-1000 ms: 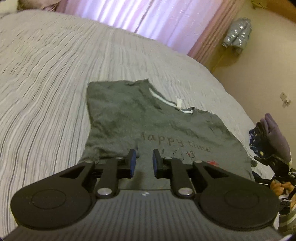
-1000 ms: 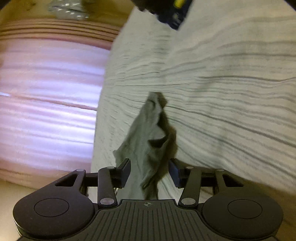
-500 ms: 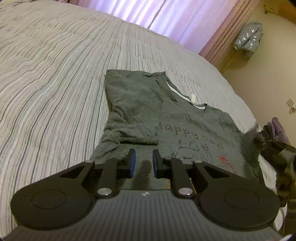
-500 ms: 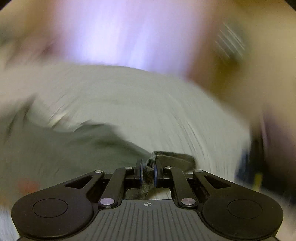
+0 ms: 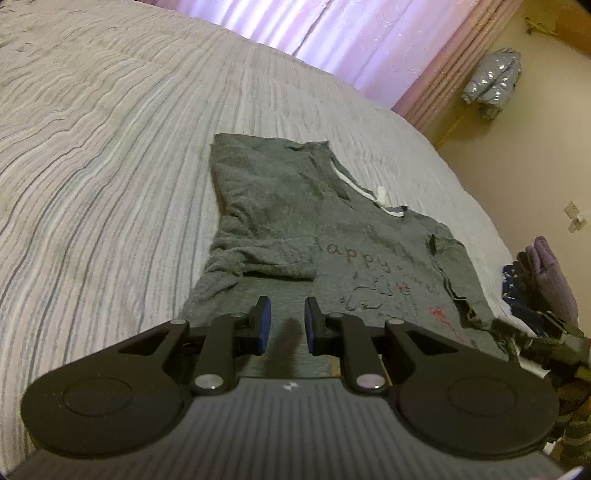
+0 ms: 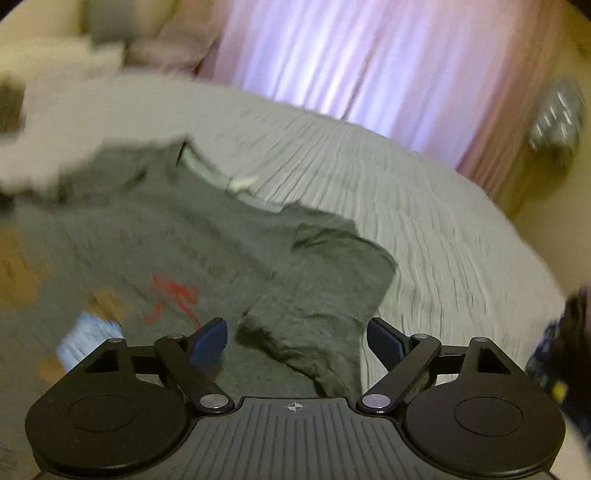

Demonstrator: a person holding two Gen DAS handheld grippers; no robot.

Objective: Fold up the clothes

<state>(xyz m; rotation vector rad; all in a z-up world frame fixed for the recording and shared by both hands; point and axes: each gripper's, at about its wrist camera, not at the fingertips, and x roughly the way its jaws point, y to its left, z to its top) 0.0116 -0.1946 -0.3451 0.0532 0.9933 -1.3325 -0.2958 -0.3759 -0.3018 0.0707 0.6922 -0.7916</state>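
Left wrist view: a grey T-shirt (image 5: 332,236) printed "happy" lies flat on a striped bedspread (image 5: 110,155), one sleeve folded in. The left gripper (image 5: 286,320) hovers over its hem, narrowly parted, holding nothing.

Right wrist view, blurred: the right gripper (image 6: 297,338) is opening wide over the other folded sleeve (image 6: 325,291), pads off the cloth.

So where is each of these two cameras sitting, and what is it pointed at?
Left wrist view: rides on the left tongs, looking down along them at the T-shirt on the bed; the tongs show with a narrow gap between them, empty.
Right wrist view: rides on the right tongs, blurred, over the shirt's folded sleeve; its jaws are opening, sleeve lying loose between.
Both share the T-shirt, bed and curtain.
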